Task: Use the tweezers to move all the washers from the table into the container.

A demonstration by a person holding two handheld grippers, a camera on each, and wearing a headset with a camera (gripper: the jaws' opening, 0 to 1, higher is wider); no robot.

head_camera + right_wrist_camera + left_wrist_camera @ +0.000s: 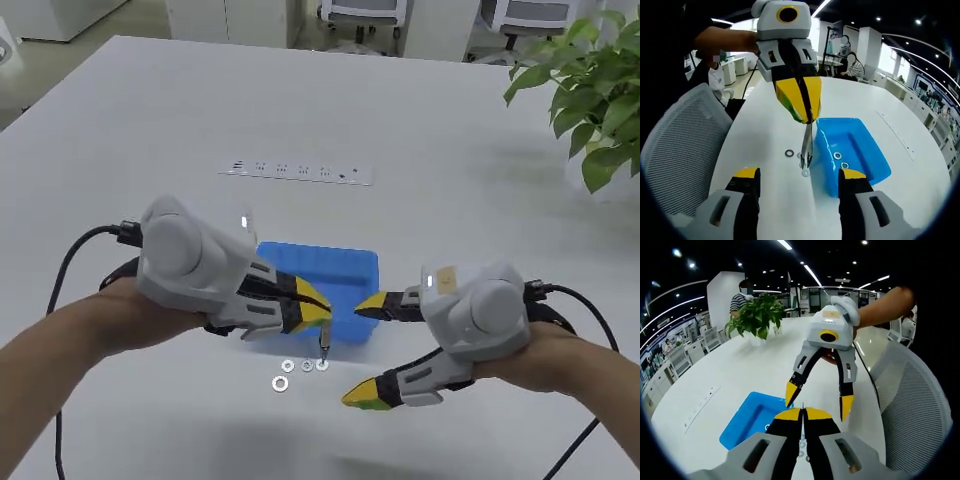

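so, head view: left gripper (pixel 318 310) pinches the tweezers (pixel 323 345), tips down among three washers (pixel 288 367) on the table (pixel 200 120) beside the blue container (pixel 330 265); right gripper (pixel 358 350) spread.
left gripper view: jaws pressed together.
right gripper view: two more lie inside; likely next, nip one and lift.

You have four washers (pixel 288 366) on the one table (pixel 450 200) by the head view's count, two more washers (pixel 837 155) inside the single blue container (pixel 862 150), one pair of tweezers (pixel 806 142), two grippers, namely the left gripper (pixel 322 312) and the right gripper (pixel 357 351), one power strip (pixel 295 171) and one potted plant (pixel 595 90)
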